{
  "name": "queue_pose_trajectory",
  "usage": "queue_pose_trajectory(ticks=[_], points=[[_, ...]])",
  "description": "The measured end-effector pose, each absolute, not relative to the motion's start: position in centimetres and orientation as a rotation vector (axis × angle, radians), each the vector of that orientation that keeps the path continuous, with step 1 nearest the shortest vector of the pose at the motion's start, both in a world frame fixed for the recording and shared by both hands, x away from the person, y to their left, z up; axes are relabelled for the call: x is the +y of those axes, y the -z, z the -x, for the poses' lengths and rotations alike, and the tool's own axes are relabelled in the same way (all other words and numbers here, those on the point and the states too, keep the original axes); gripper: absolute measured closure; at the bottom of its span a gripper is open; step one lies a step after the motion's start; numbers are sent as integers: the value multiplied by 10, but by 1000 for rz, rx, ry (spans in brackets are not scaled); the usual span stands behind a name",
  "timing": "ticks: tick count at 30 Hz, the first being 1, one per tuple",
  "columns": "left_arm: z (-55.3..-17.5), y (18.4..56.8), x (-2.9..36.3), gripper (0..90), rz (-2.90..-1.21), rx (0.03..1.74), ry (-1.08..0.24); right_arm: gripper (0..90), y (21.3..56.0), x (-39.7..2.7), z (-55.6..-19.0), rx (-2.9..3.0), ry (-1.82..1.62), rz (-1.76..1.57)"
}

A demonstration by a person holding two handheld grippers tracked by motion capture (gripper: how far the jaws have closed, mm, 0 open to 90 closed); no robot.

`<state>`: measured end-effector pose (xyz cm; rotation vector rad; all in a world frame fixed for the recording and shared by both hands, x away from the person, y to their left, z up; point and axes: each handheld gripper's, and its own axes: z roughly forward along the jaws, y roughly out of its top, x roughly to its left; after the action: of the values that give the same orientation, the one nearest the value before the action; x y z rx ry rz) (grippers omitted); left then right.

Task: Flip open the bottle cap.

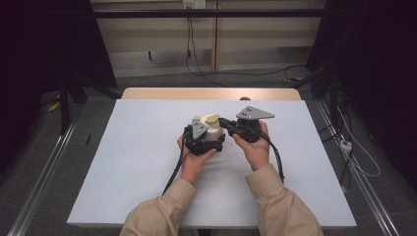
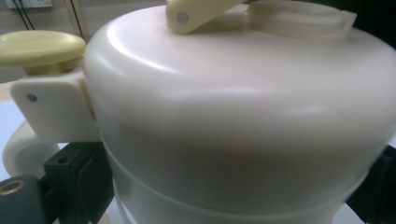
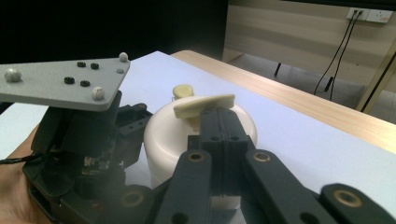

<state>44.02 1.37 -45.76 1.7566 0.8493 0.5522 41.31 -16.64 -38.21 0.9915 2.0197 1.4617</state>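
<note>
We locate the cream jug upright at mid-counter. The left gripper has its jaws clamped around the jug body. The right gripper has its jaws clenched together at the yellow lid tab.

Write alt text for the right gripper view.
The right tool, its two black jaws pressed together, reaches toward the pale yellow flat lever on top of a cream rounded plastic container. The left tool, carrying a grey three-cornered plate, flanks the container on a white table cover.
</note>
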Motion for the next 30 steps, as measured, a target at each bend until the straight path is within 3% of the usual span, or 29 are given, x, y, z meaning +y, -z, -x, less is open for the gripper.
queue_pose_trajectory(ticks=[30], points=[[-440, 458, 14, 50, -1757, 852, -551, 900, 380, -160, -420, 2018, -1481, -971]])
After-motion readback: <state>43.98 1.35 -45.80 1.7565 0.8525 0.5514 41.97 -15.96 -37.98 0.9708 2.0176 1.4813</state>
